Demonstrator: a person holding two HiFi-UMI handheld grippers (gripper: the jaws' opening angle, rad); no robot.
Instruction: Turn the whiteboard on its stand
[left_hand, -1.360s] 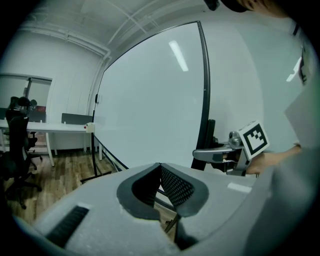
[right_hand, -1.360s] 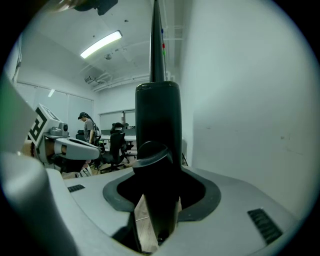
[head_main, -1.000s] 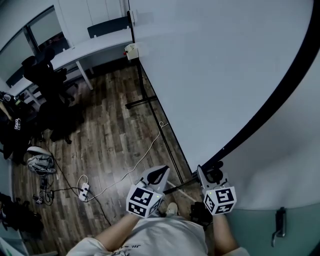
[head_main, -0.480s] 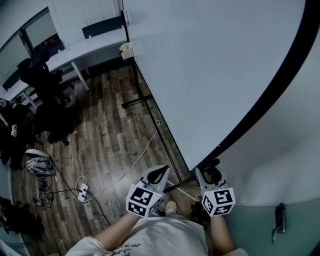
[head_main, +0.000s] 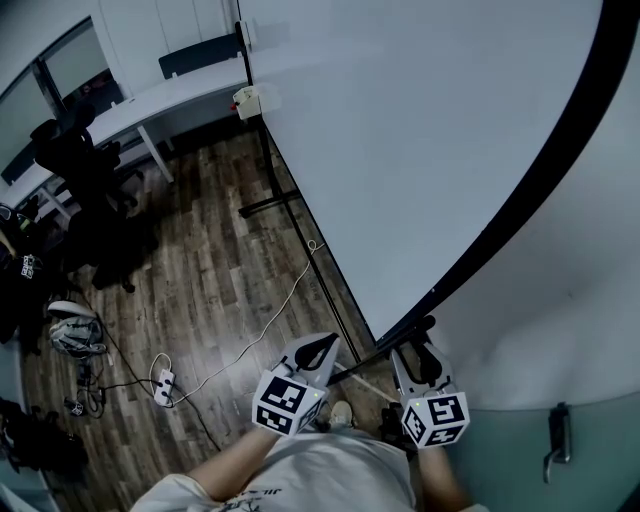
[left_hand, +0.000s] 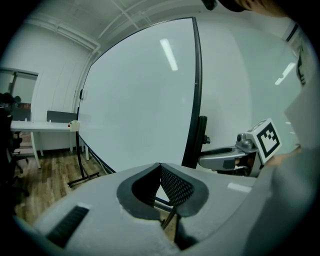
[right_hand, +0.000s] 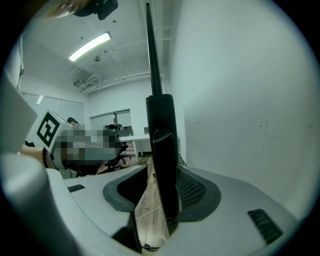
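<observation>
The big whiteboard (head_main: 420, 130) with its black frame stands upright on a black stand and fills the upper right of the head view. Its near side post (head_main: 425, 325) rises just in front of me. My right gripper (head_main: 418, 362) is open with that post (right_hand: 162, 150) between its jaws; the post lies against the right pad and a gap shows on the left. My left gripper (head_main: 318, 350) hovers to the left of the post, shut on nothing, its tips (left_hand: 160, 167) meeting. The left gripper view shows the board (left_hand: 140, 100) and the right gripper (left_hand: 225, 159).
A white cable (head_main: 270, 320) runs across the wooden floor to a power strip (head_main: 165, 382). The stand's far foot (head_main: 270, 205) reaches left. A white desk (head_main: 150, 105), a black office chair (head_main: 80, 160) and bags (head_main: 75, 325) stand at the left. A wall (head_main: 560, 300) is close behind the board.
My right gripper has reached forward until the stand's post sits between its jaws. The left gripper has hardly moved.
</observation>
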